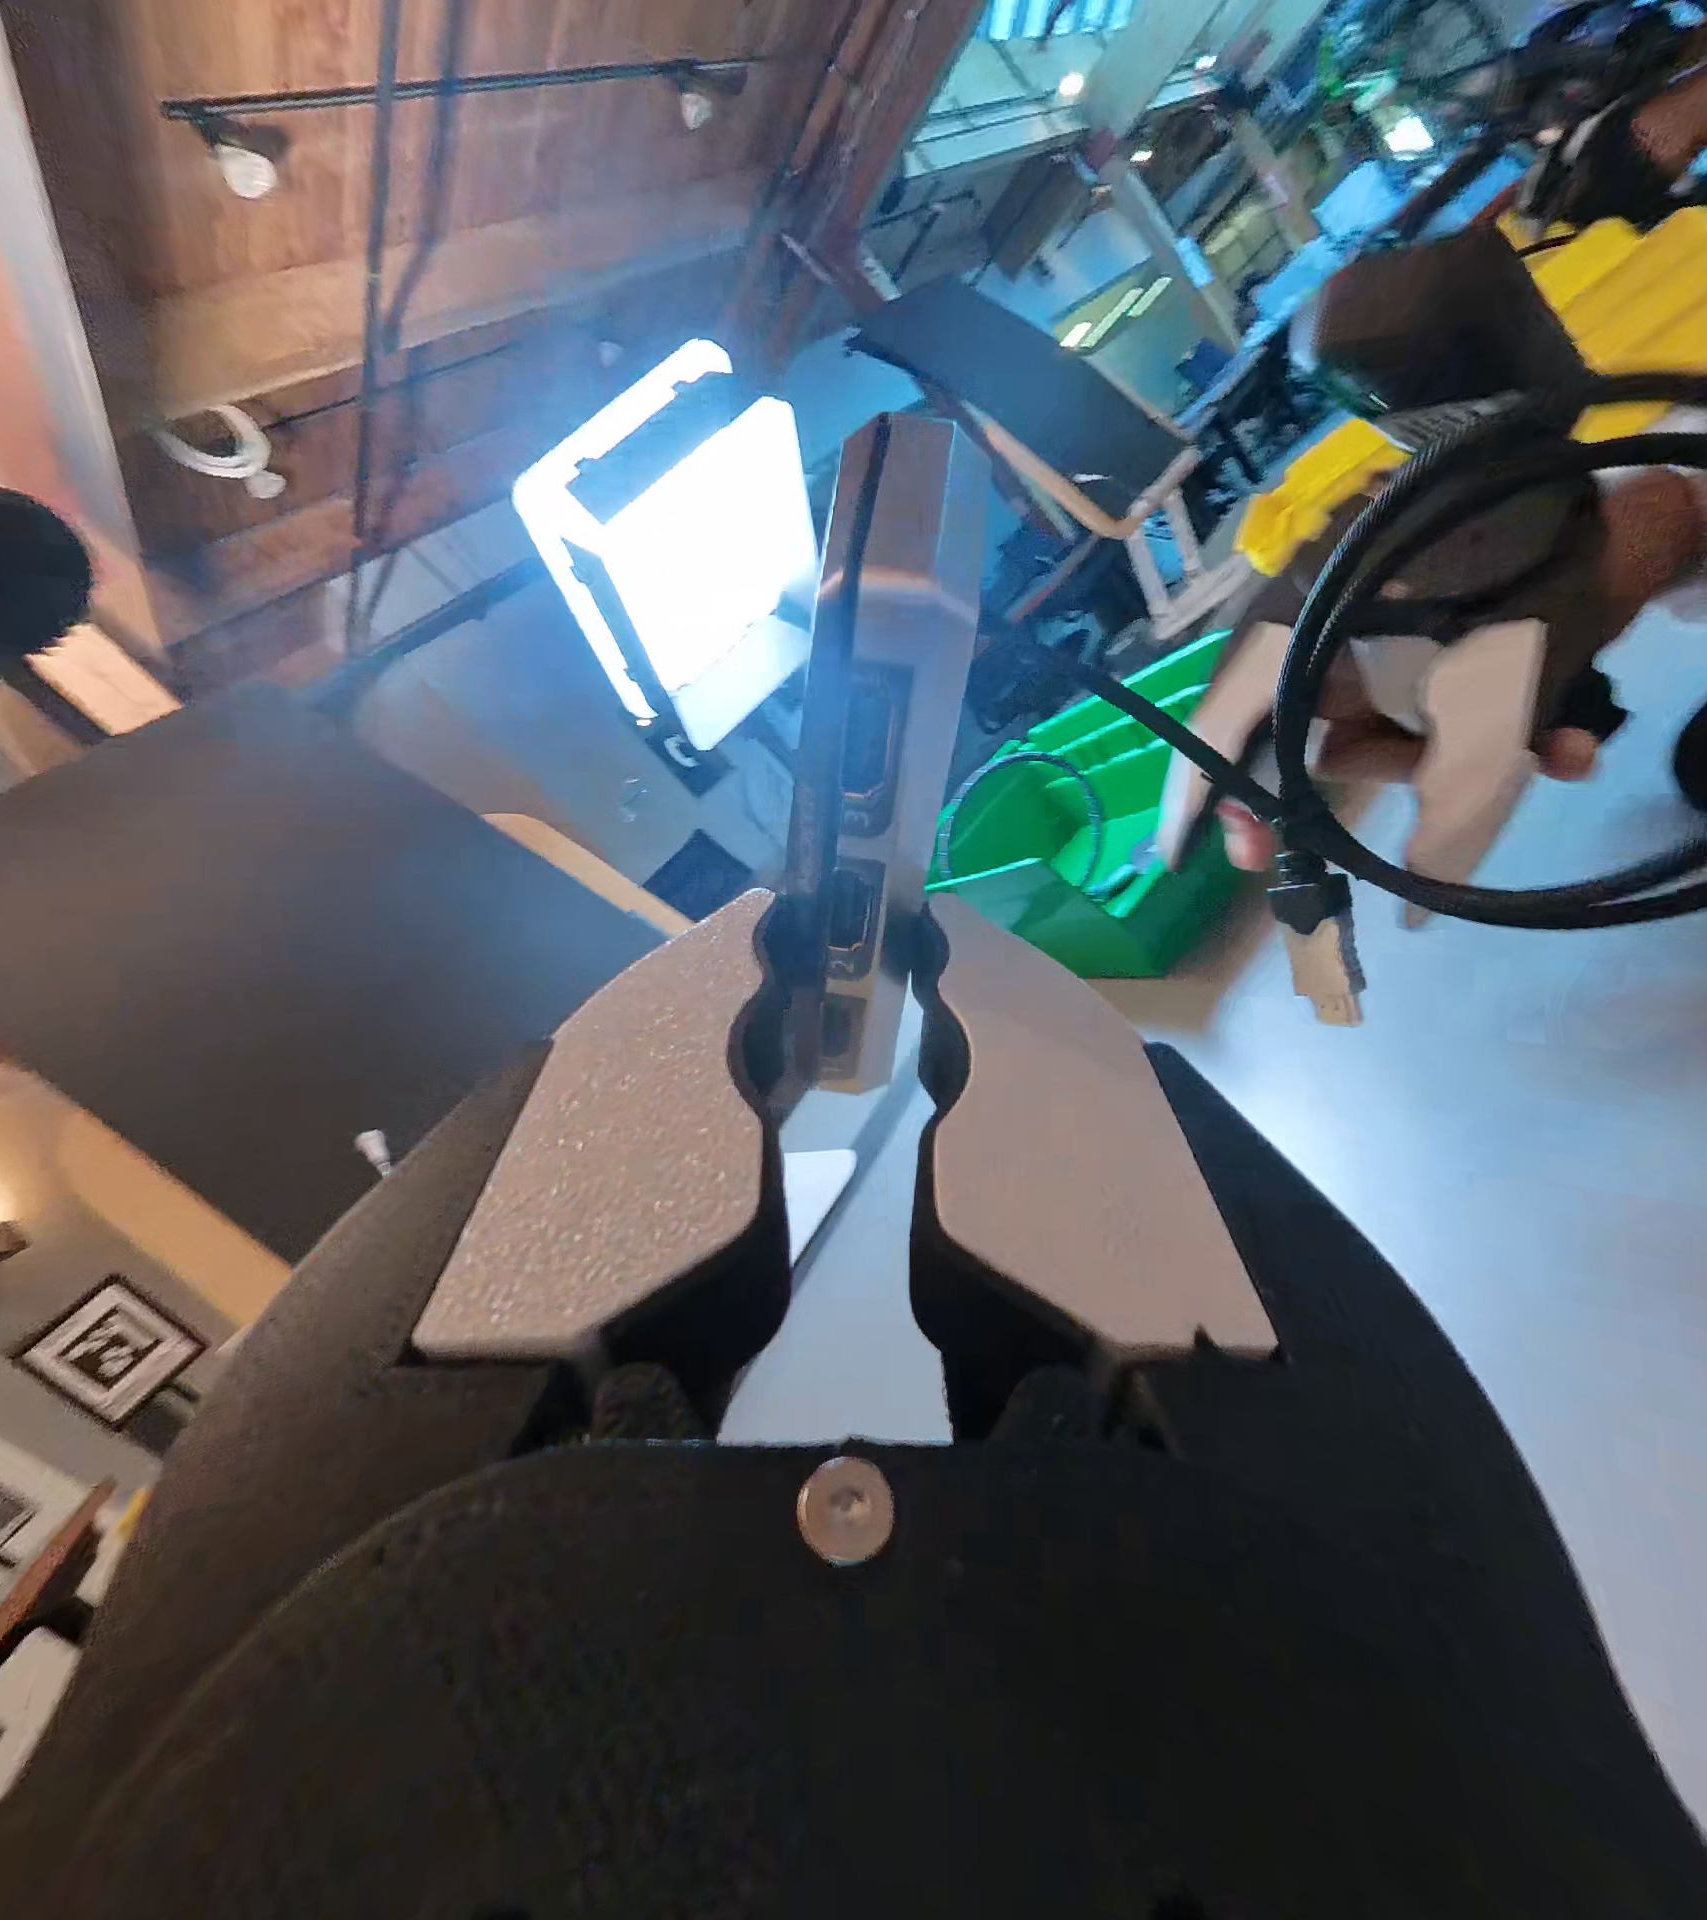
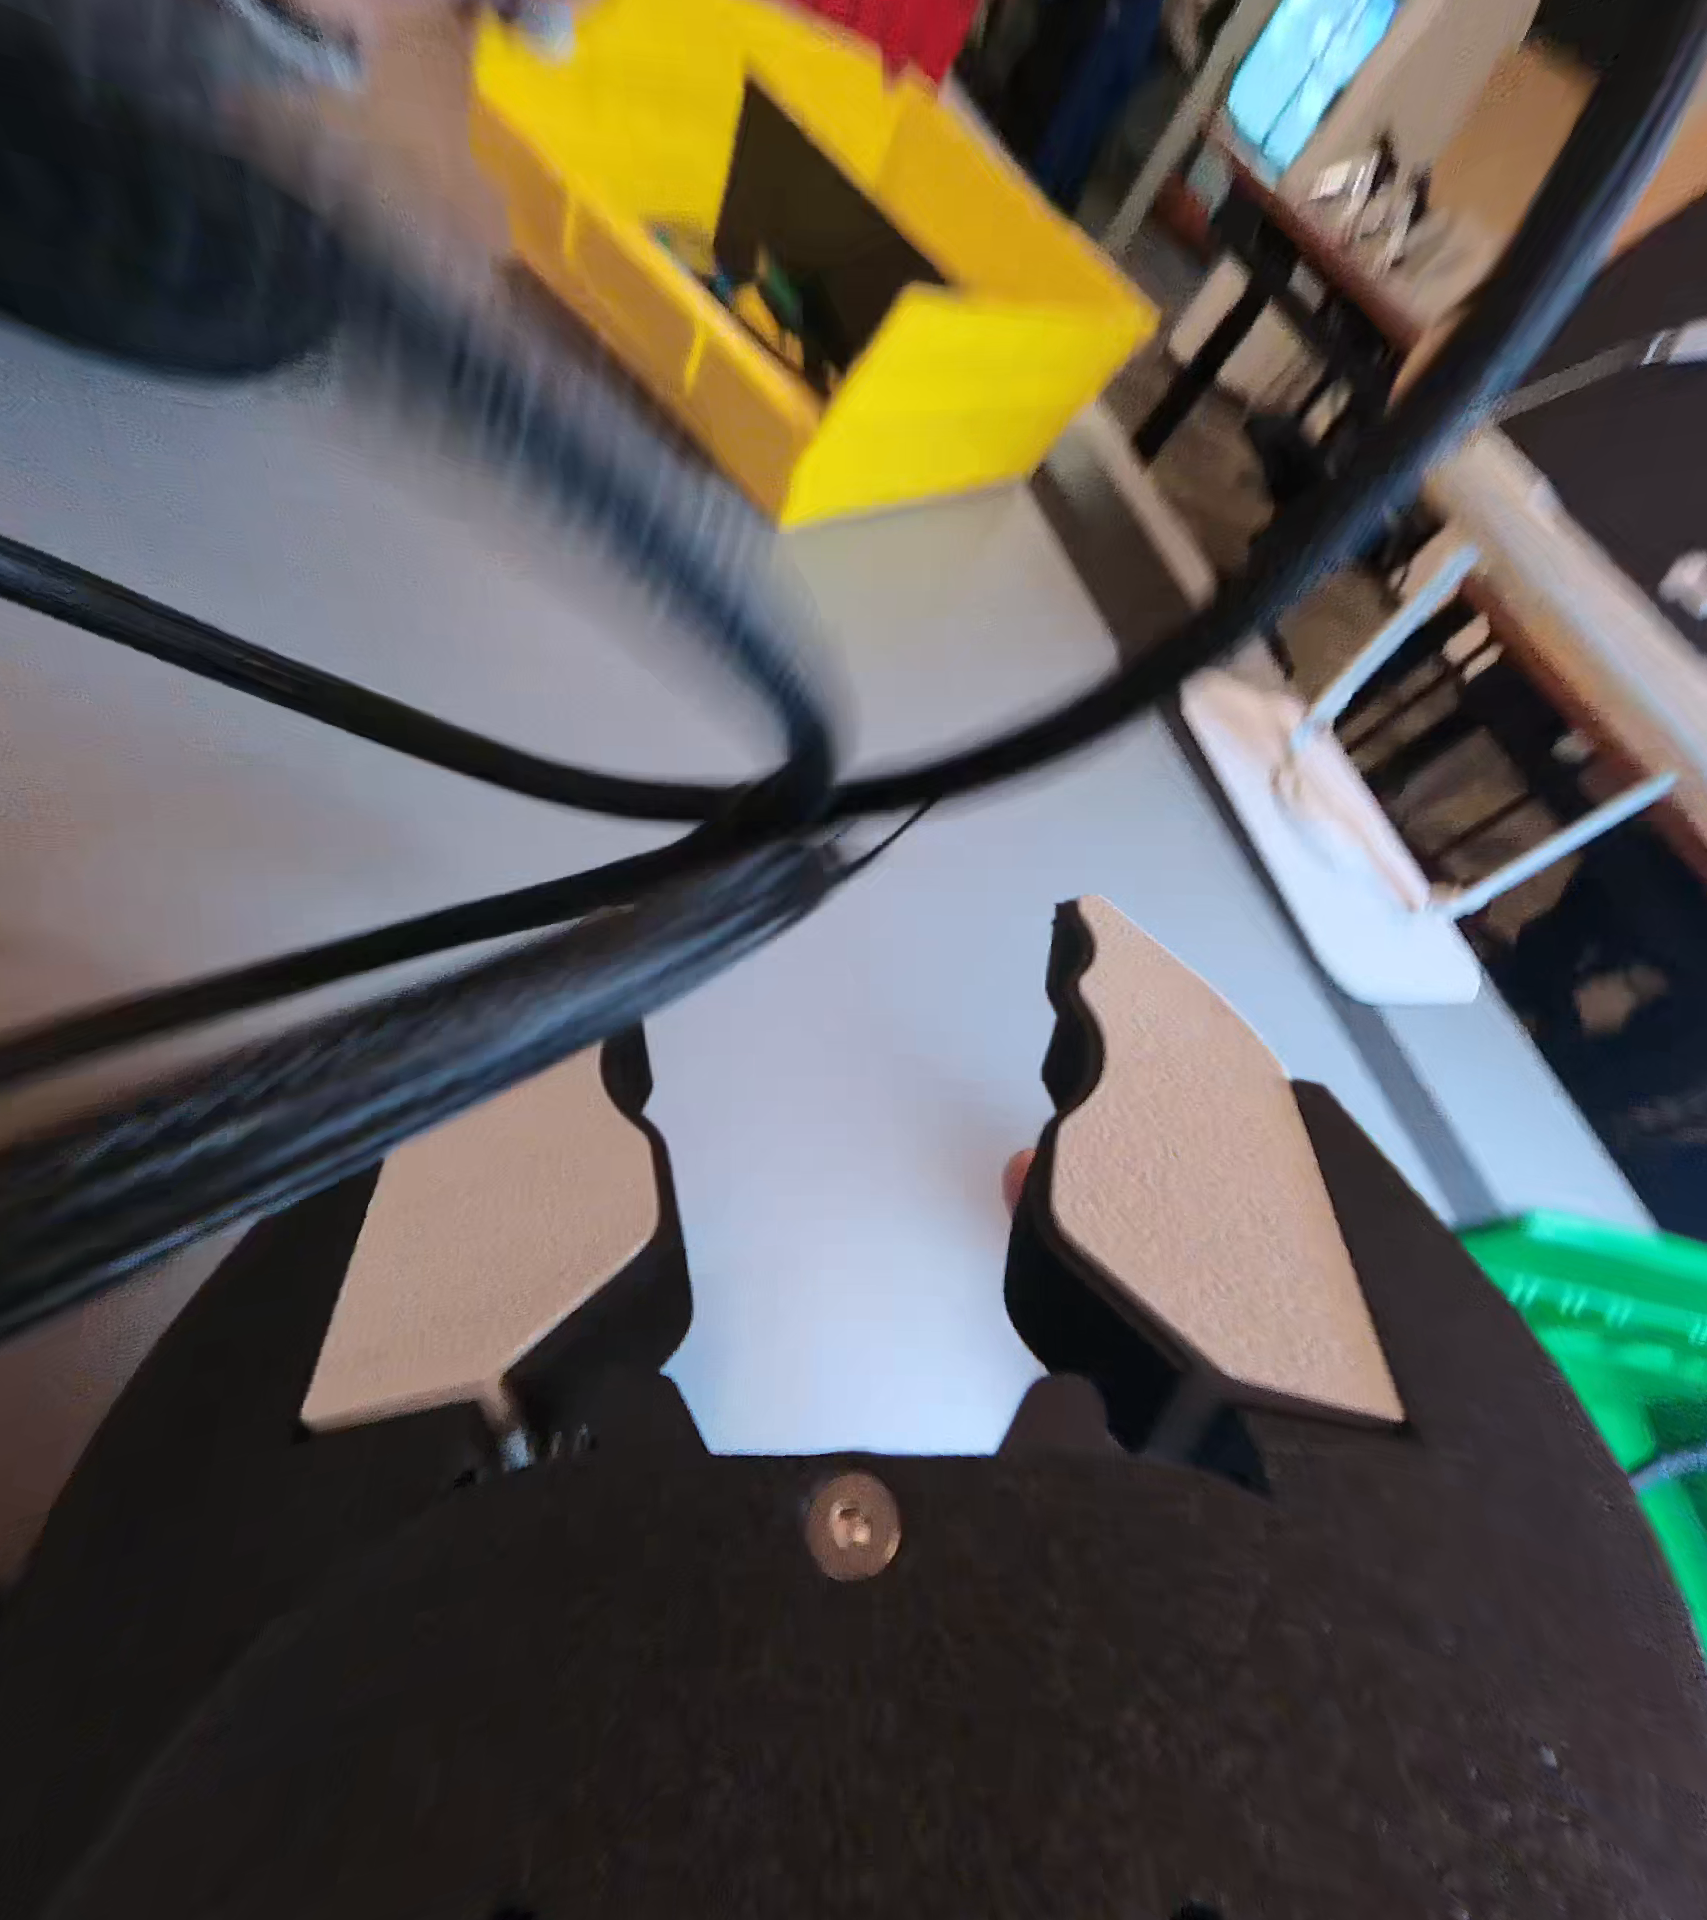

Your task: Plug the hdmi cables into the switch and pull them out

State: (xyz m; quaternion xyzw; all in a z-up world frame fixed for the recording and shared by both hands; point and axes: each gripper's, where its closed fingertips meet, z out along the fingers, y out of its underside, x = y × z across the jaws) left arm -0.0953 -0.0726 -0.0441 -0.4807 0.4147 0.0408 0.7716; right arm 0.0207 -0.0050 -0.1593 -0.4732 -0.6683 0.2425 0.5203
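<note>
My left gripper (image 1: 844,935) is shut on the lower end of the HDMI switch (image 1: 896,582), a slim grey box held upright off the table with its row of ports facing me. My right gripper (image 2: 849,977) is open with nothing between its jaws. A coiled black HDMI cable (image 2: 516,758) lies blurred across its left finger. In the left wrist view the coil (image 1: 1348,582) loops around the right gripper (image 1: 1337,748), and its plug (image 1: 1327,956) hangs free to the right of the switch, apart from it.
A white table (image 1: 1555,1247) lies below both grippers. A green bin (image 1: 1088,852) sits behind the switch, and it also shows in the right wrist view (image 2: 1680,1351). A yellow bin (image 2: 828,260) stands farther back. A bright light panel (image 1: 683,540) stands left of the switch. The tips of one gripper are about 20 cm away from the tips of the other.
</note>
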